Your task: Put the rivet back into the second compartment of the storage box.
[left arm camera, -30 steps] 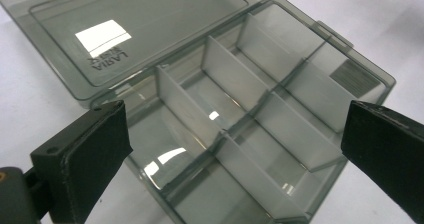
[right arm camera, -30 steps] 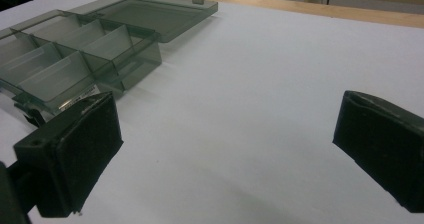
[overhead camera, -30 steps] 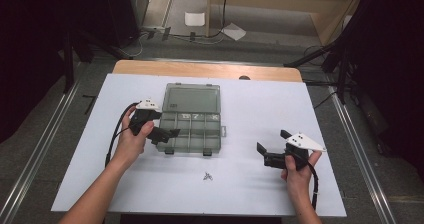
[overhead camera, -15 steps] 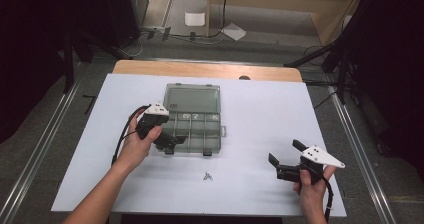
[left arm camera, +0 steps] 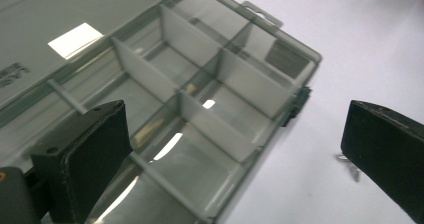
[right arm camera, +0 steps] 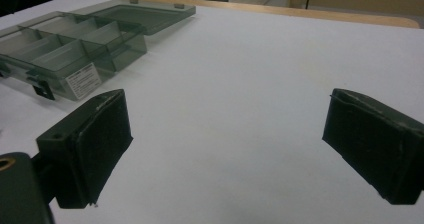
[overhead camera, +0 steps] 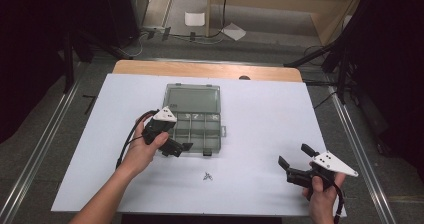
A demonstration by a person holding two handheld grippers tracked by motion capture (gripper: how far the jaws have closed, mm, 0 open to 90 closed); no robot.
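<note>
An open compartment box [overhead camera: 192,118] lies on the table [overhead camera: 260,114] a little toward 10 o'clock from the middle, its lid folded back toward 12 o'clock. The left gripper [overhead camera: 181,147] sits at the box's 7 o'clock corner, one jaw over the compartments and the other out over the table. A small metal piece [overhead camera: 206,176] lies on the table at 6 o'clock from the box, and the right gripper [overhead camera: 294,160] is well apart at about 4 o'clock, near the table's near edge.

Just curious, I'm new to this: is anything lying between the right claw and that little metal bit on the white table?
Nothing visible: only bare white table lies between the right claw and the small metal piece.
</note>
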